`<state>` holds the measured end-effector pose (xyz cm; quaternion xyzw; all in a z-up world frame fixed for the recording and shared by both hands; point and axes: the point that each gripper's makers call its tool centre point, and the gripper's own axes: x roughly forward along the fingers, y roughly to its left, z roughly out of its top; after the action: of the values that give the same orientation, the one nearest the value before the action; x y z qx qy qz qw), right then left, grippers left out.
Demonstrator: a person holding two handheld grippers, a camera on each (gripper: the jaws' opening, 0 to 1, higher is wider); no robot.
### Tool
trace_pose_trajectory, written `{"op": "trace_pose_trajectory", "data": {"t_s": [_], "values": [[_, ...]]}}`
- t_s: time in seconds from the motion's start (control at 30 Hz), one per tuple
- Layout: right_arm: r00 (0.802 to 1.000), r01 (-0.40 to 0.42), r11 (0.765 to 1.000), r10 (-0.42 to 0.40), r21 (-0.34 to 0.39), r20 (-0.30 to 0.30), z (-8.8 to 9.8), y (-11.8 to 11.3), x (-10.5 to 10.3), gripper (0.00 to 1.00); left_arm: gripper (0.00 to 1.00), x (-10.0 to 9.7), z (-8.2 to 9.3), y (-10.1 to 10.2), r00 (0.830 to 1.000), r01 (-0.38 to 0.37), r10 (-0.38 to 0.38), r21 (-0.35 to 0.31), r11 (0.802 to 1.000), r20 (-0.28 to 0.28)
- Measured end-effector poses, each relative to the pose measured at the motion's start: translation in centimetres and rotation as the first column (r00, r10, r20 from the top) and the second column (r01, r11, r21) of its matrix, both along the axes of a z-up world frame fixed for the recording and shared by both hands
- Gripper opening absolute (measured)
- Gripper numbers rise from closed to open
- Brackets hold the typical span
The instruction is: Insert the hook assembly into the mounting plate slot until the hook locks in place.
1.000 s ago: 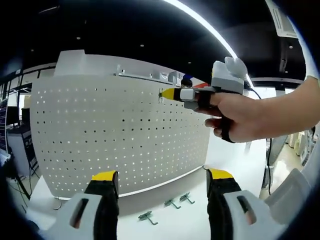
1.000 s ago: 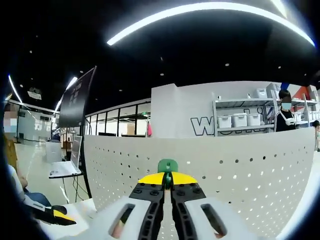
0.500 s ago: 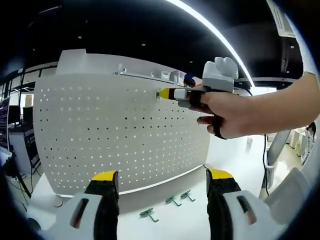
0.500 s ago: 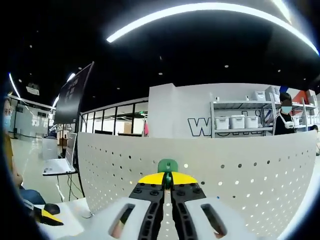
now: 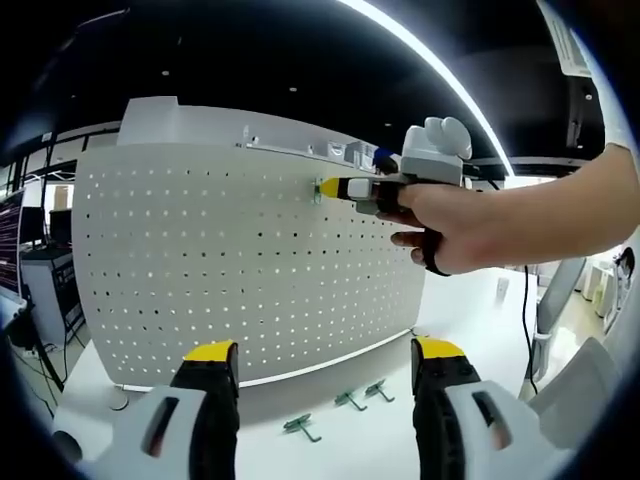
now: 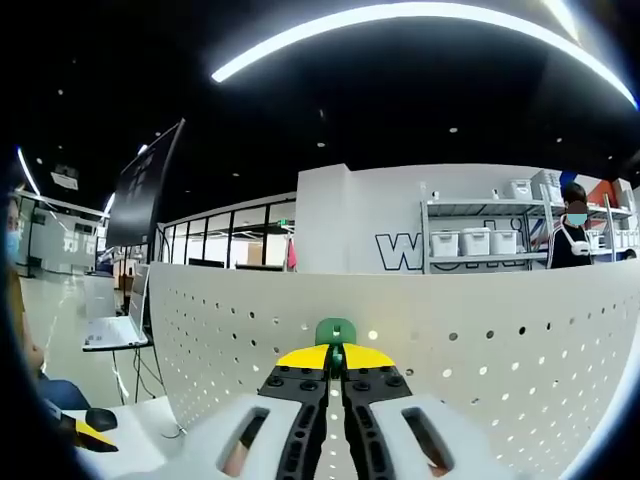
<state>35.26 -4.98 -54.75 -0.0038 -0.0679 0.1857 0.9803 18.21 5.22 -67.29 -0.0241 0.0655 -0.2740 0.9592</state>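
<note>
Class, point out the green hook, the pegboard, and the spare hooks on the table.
green hook (image 6: 335,331), right gripper view, its top tab.
pegboard (image 5: 230,270), left gripper view, perforated face.
spare hooks (image 5: 349,401), left gripper view, middle one.

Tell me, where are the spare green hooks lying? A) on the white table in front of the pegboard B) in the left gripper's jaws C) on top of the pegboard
A: three spare green hooks lie on the white table below the pegboard.
</note>
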Motion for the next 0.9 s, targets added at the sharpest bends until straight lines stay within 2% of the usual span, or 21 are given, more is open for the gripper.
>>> {"op": "trace_pose_trajectory", "data": {"t_s": [0.4,0.7,0.8,0.87,0.9], "values": [[1.0,-0.003,1.0,0.003,-0.015,0.001,-0.16,0.19,0.86,0.01,0.71,0.19,-0.16,0.36,1.0,-0.014,0.014,-0.002,1.0,-0.012],[1.0,0.027,1.0,-0.027,-0.016,0.003,-0.22,0.26,0.88,0.01,0.71,0.32,-0.49,0.31,1.0,-0.012,0.012,-0.007,1.0,-0.023],[0.999,0.05,0.998,-0.05,-0.034,0.006,-0.32,0.38,0.89,0.01,0.71,0.36,-0.48,0.27,1.0,-0.01,0.01,-0.007,1.0,-0.024],[0.997,0.081,0.991,-0.079,-0.109,0.019,-0.3,0.39,0.88,0.01,0.71,0.35,-0.39,0.3,1.0,-0.001,0.001,-0.017,1.0,-0.022],[0.997,0.08,0.993,-0.079,-0.084,0.012,-0.31,0.6,0.88,0.01,0.71,0.37,-0.36,0.41,1.0,-0.001,0.001,-0.02,1.0,-0.022]]}}
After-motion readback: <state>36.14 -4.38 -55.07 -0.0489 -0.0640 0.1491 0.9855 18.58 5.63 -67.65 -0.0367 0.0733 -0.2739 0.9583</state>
